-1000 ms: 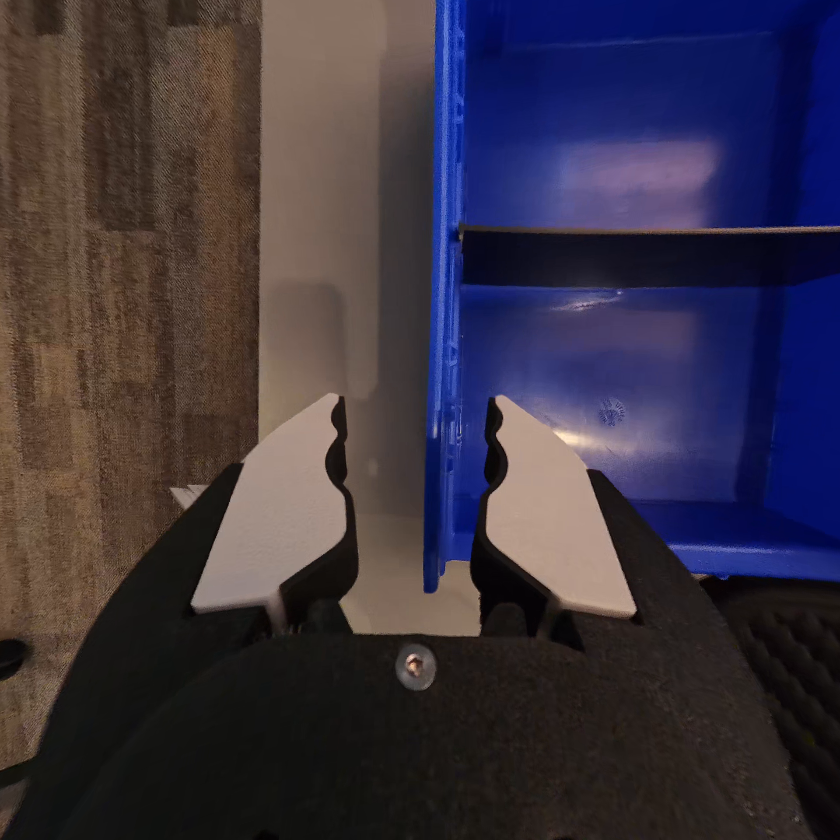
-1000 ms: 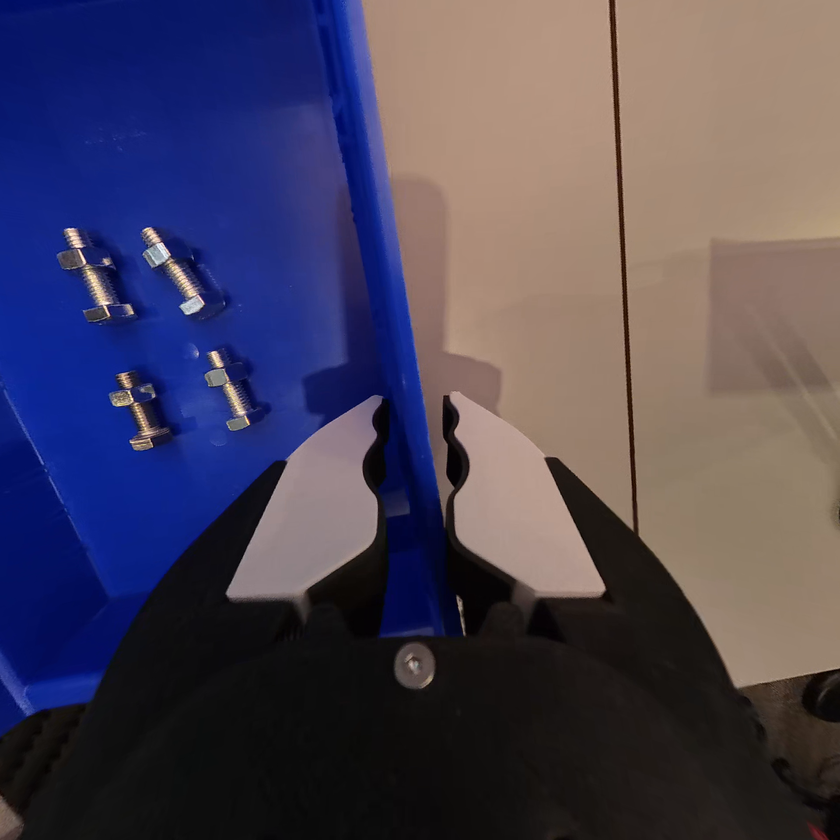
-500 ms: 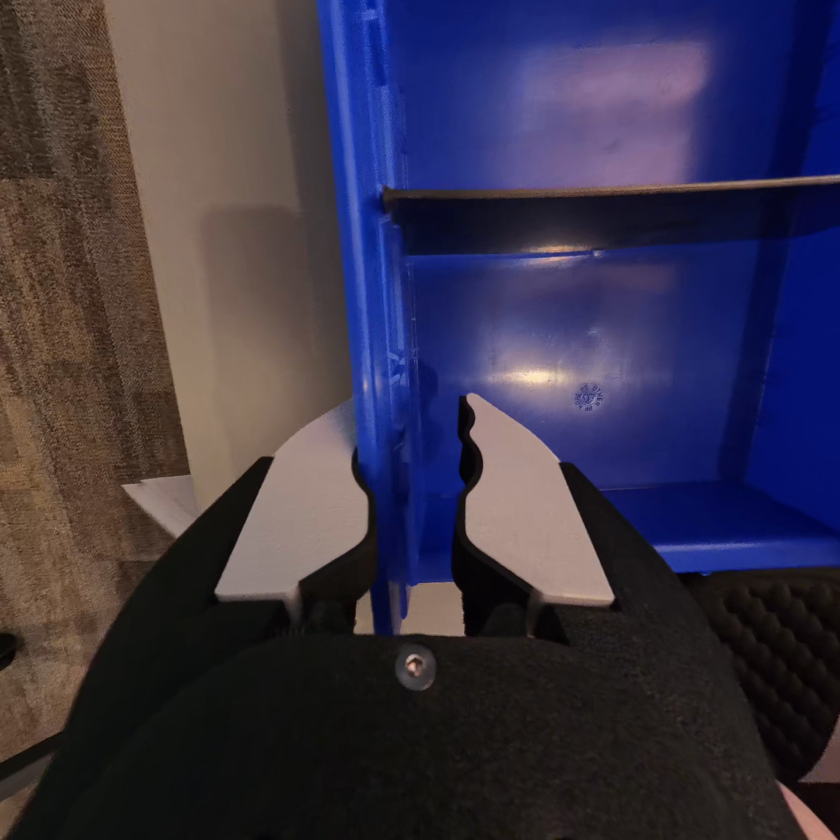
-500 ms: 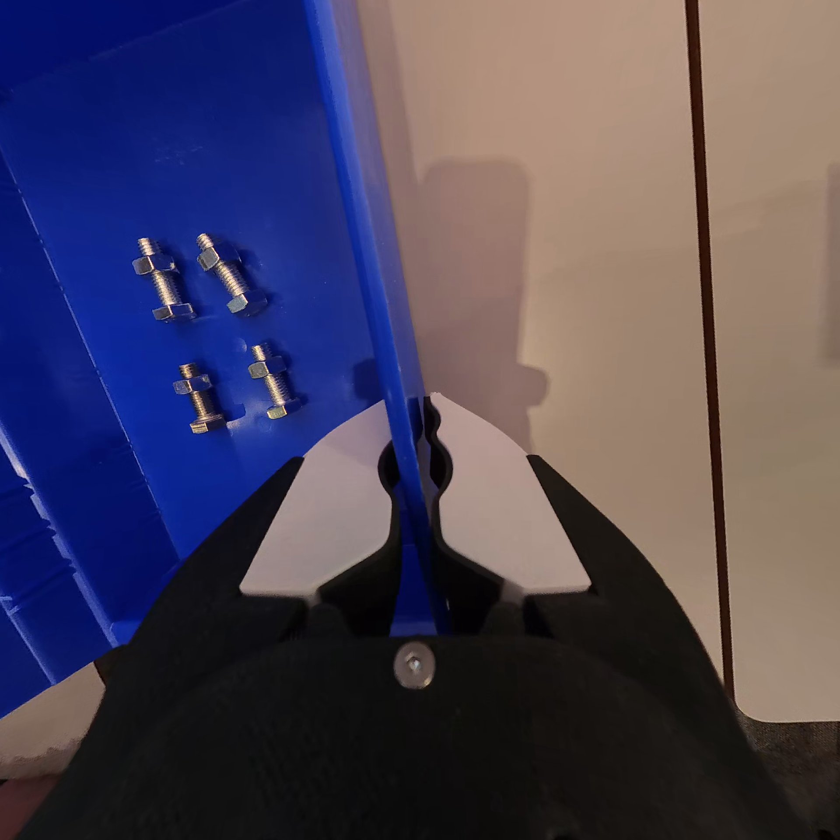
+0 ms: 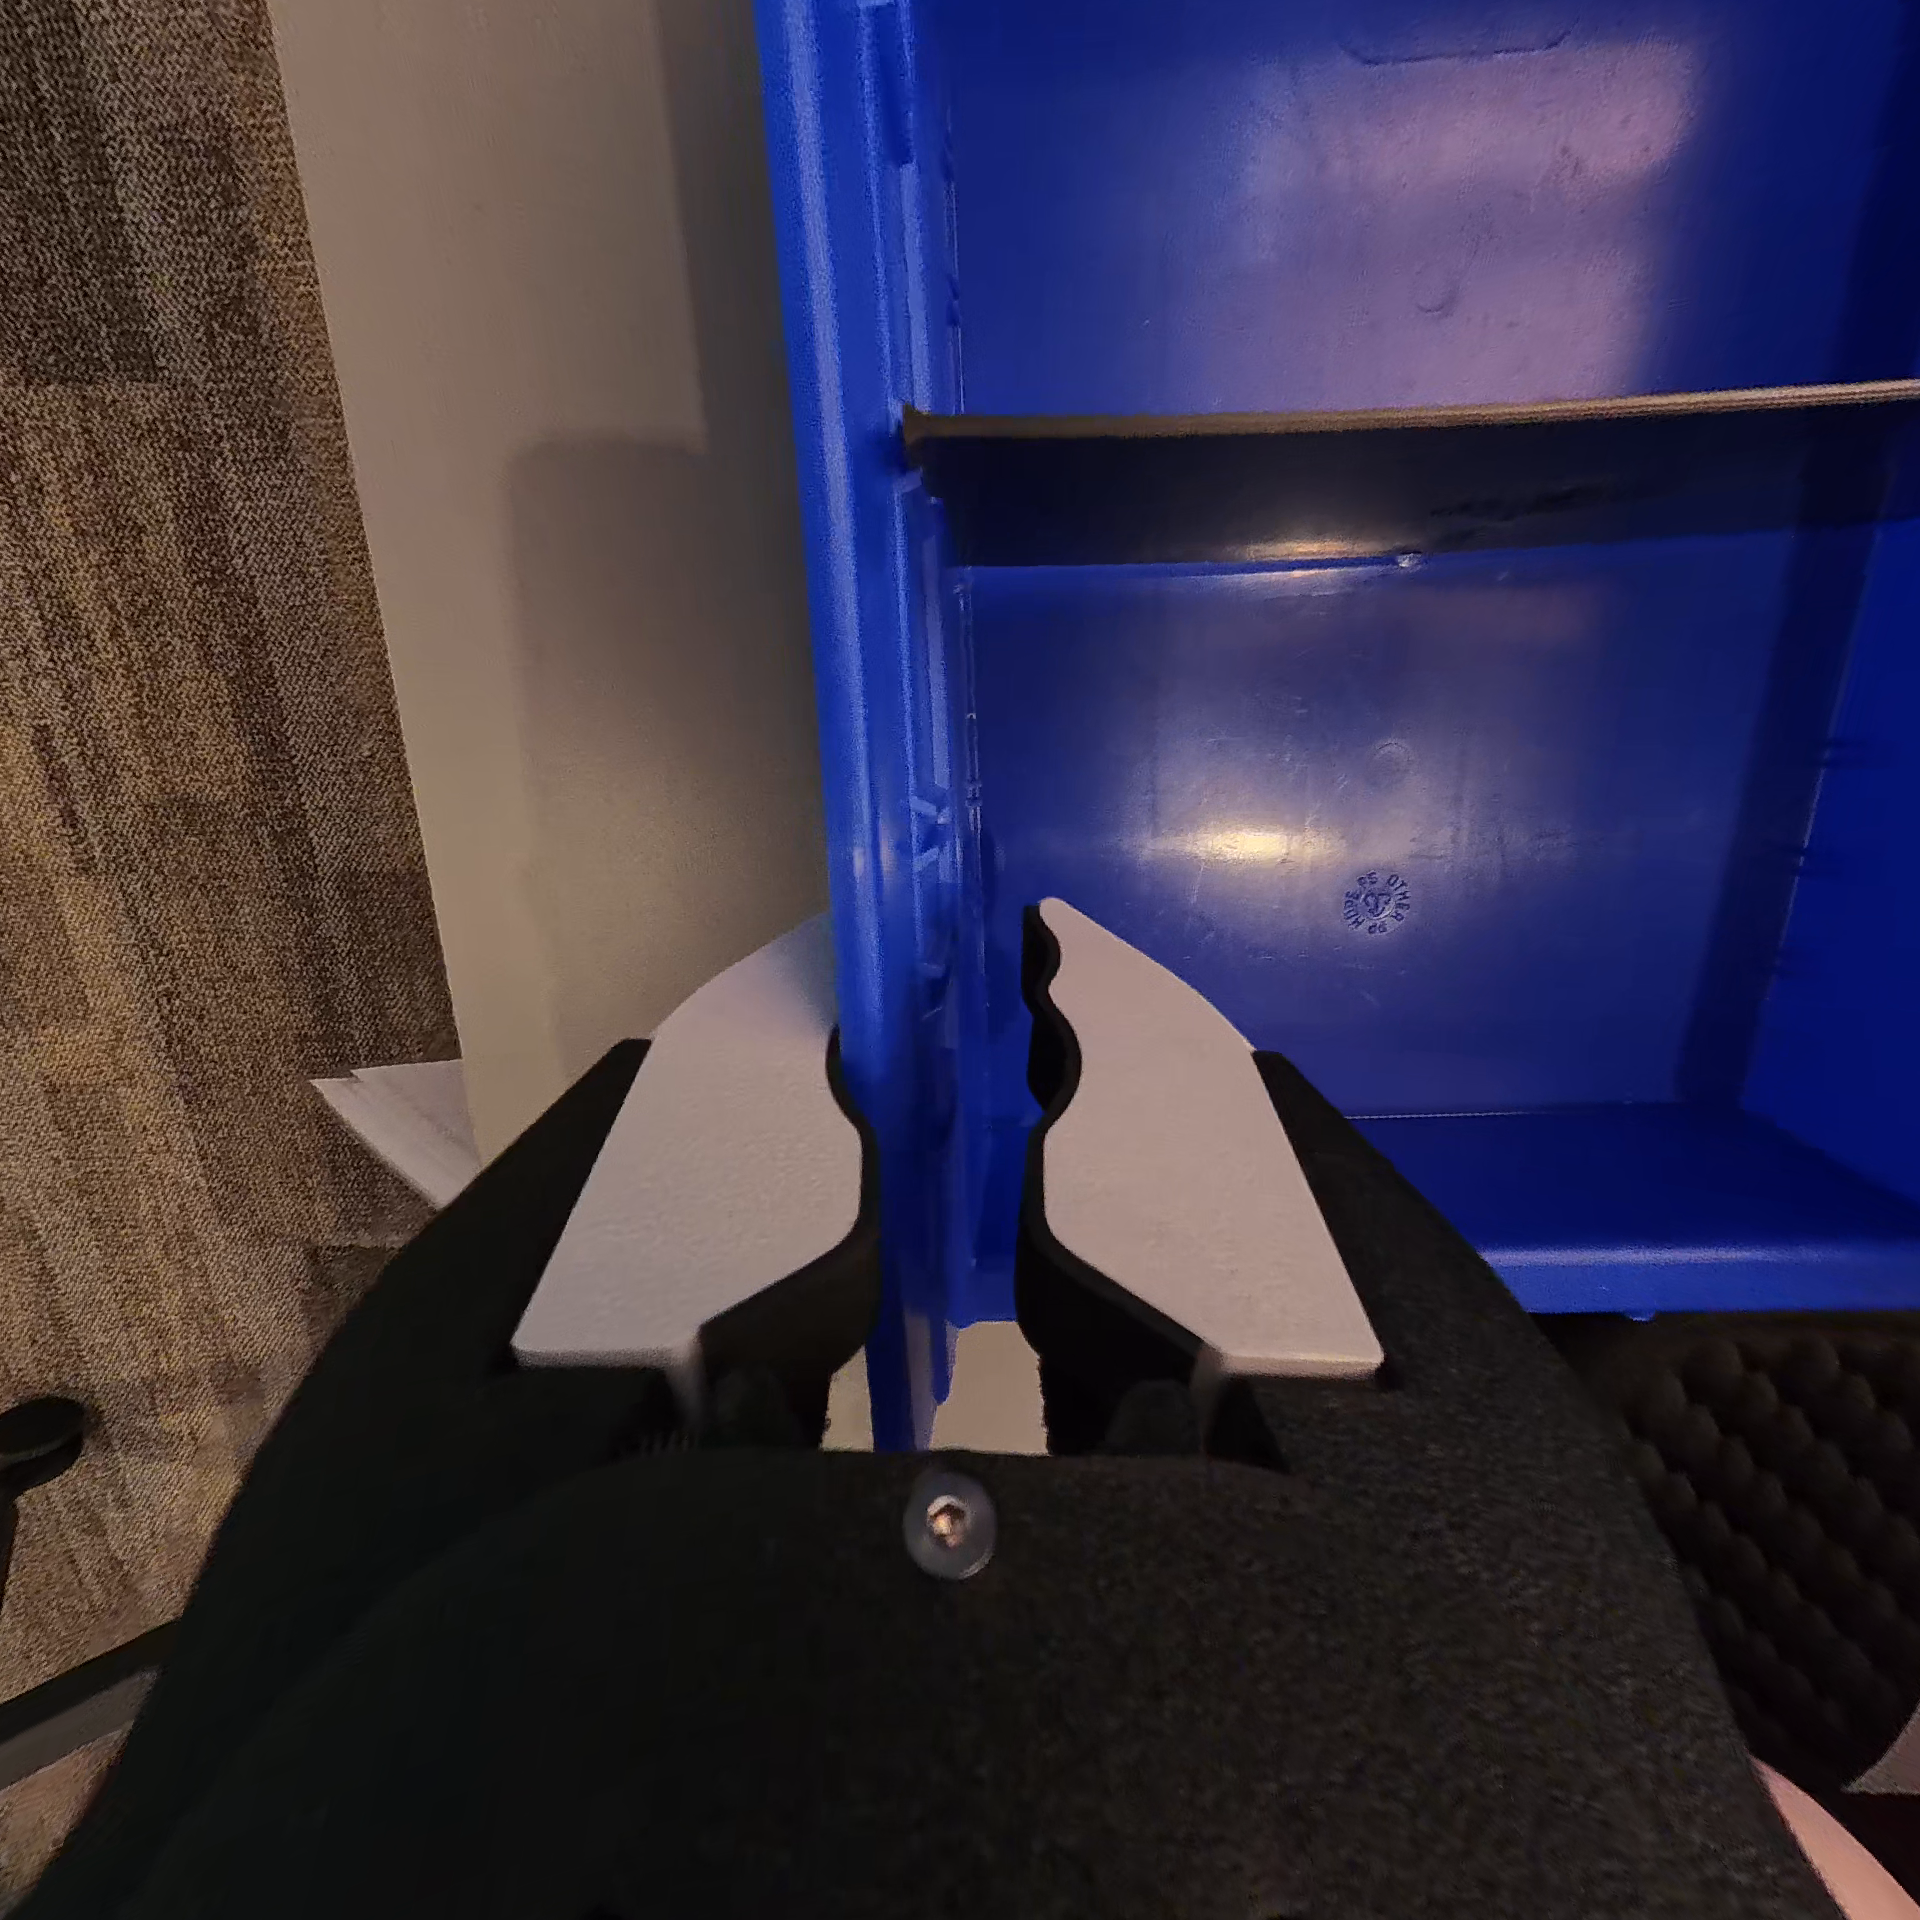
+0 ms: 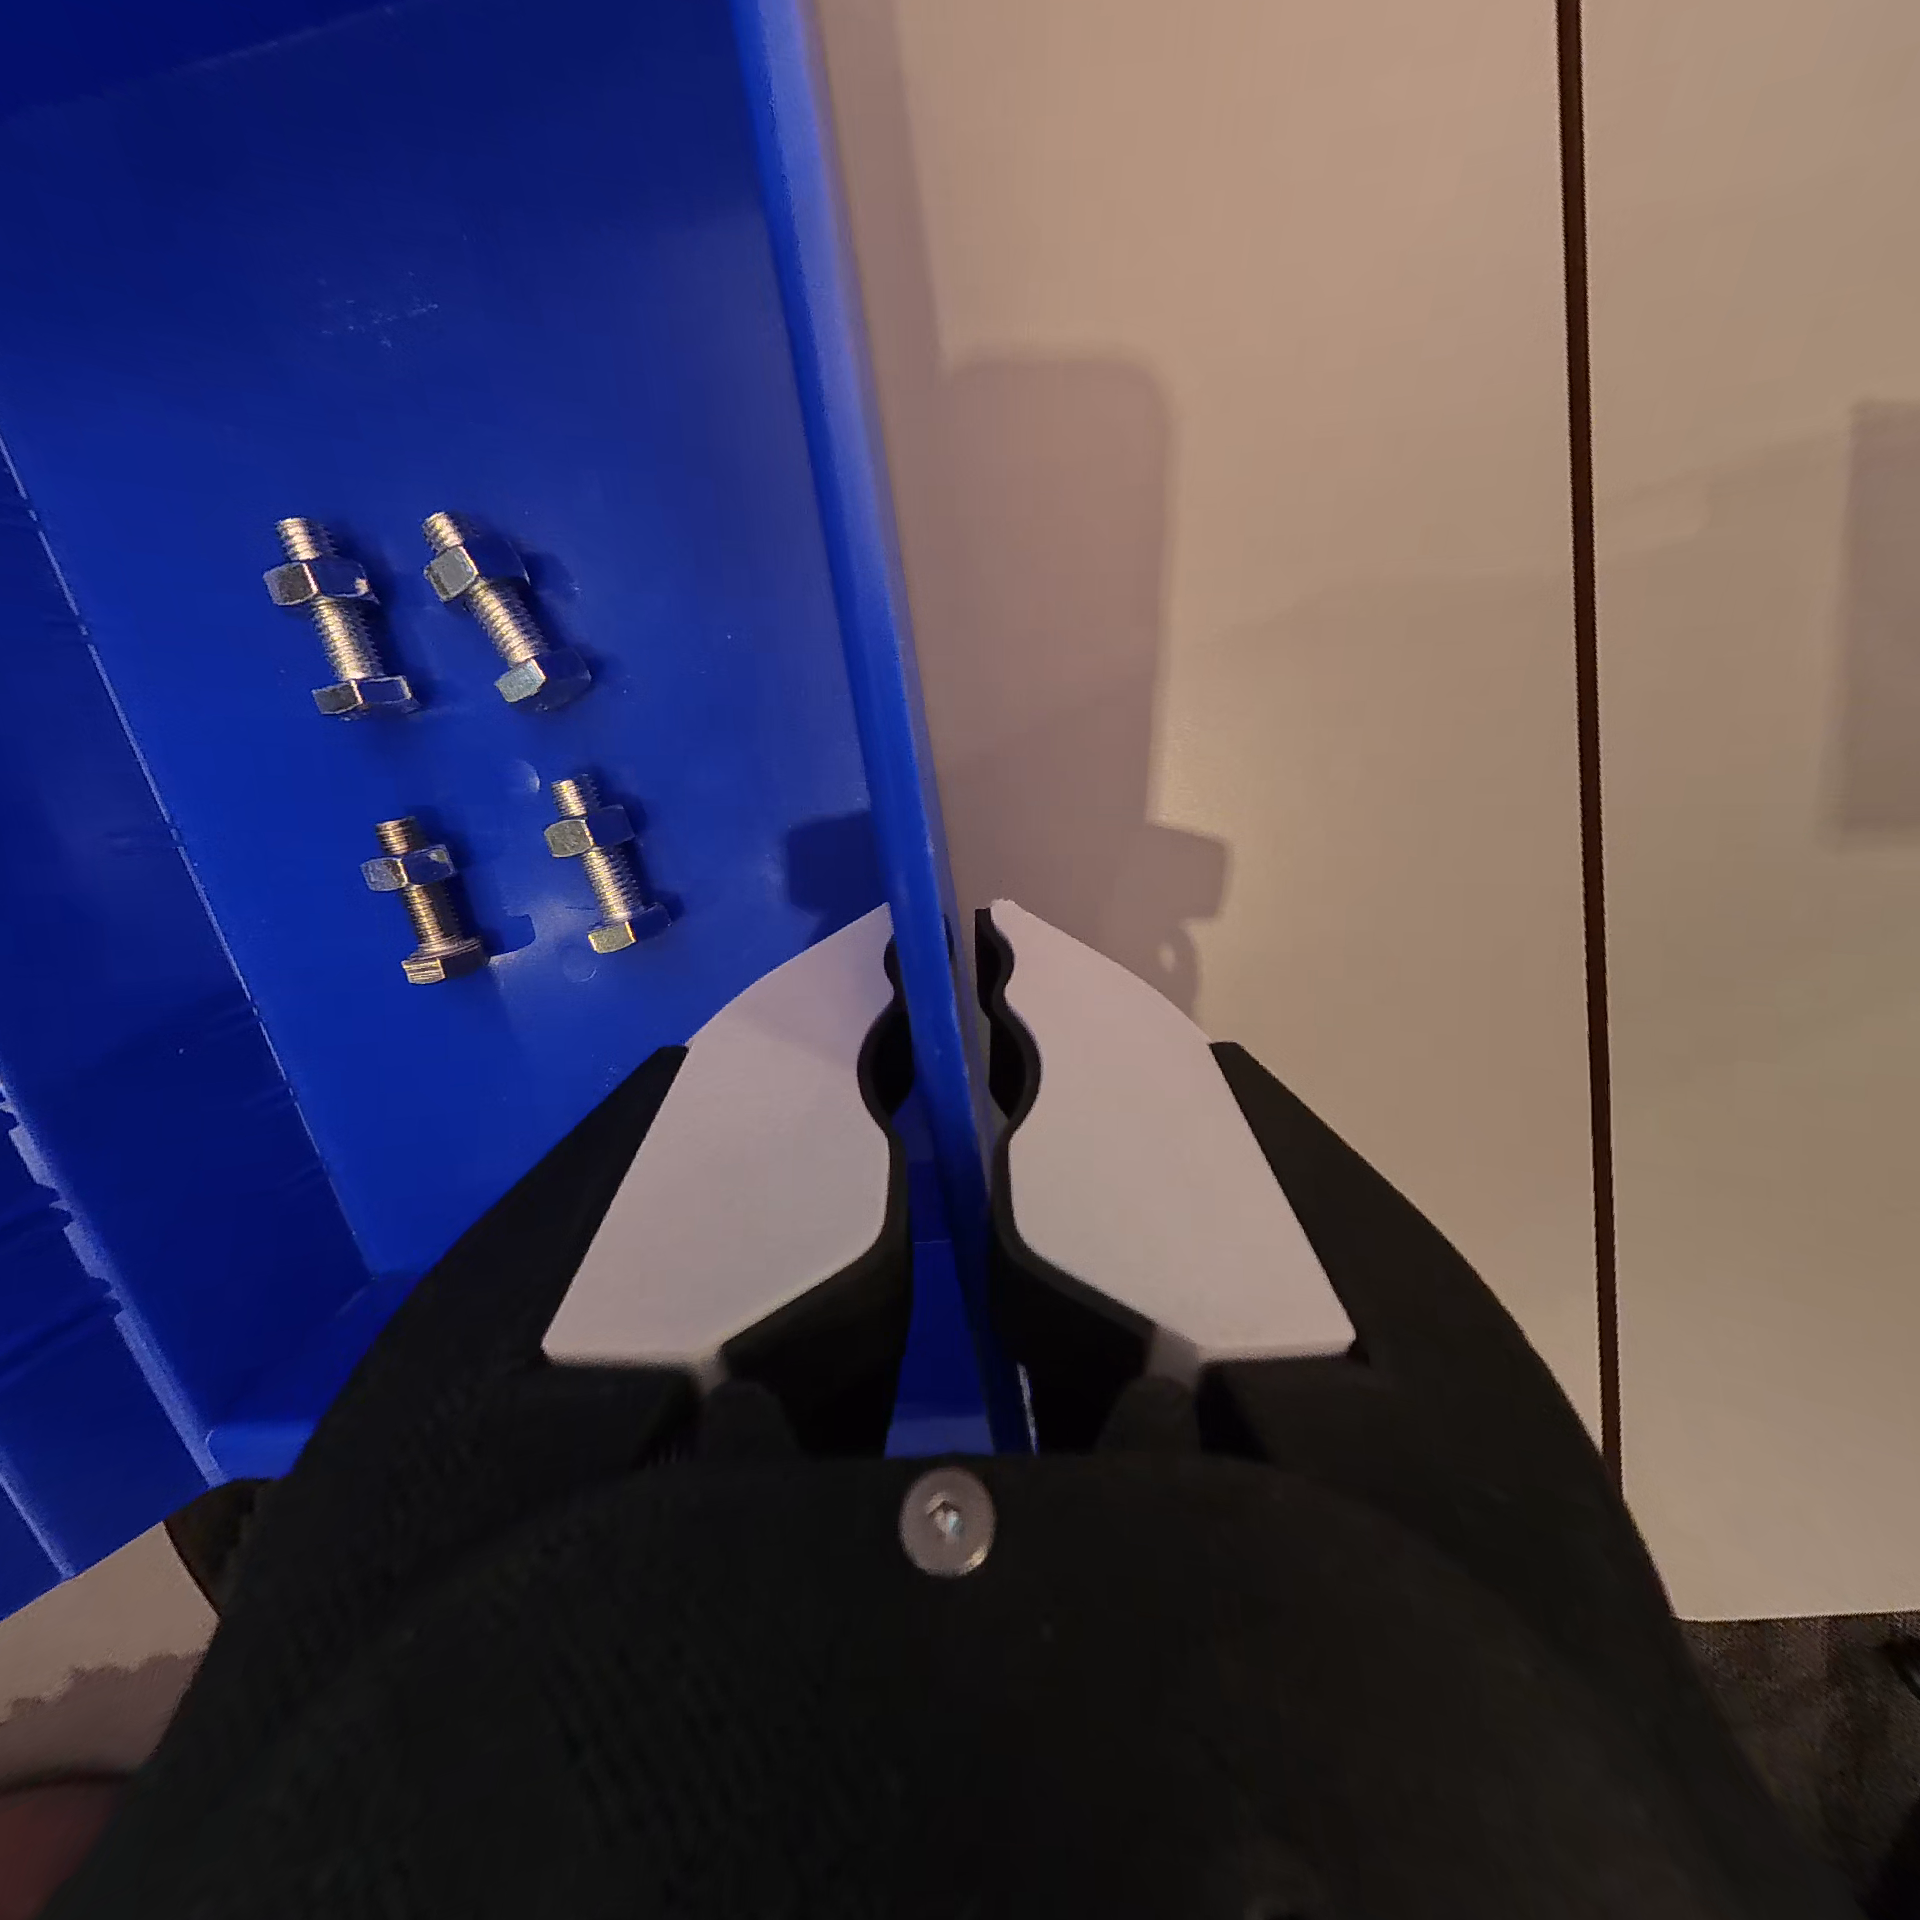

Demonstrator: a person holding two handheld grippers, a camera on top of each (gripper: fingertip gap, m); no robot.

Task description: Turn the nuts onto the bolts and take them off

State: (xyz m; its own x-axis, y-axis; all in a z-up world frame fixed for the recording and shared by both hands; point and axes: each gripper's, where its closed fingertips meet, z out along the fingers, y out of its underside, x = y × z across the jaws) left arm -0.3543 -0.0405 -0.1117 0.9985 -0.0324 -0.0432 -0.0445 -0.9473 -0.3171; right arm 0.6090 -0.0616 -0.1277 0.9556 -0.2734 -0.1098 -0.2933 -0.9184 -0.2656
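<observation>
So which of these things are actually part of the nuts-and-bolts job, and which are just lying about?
Part of the job:
- four bolts, each with a nut on it, lying in the blue bin
- left gripper and right gripper, one at each side wall of the bin

Just lying about:
- black divider in the bin
- black foam
- white table
- carpet

Bin (image 5: 1455, 727) glossy smooth blue plastic, divider (image 5: 1403, 421) matt black, bolts (image 6: 457, 727) and nuts (image 6: 312, 582) bright threaded metal, table (image 6: 1299, 520) smooth pale satin, carpet (image 5: 156, 623) rough woven brown, foam (image 5: 1766, 1507) matt black and dimpled.
</observation>
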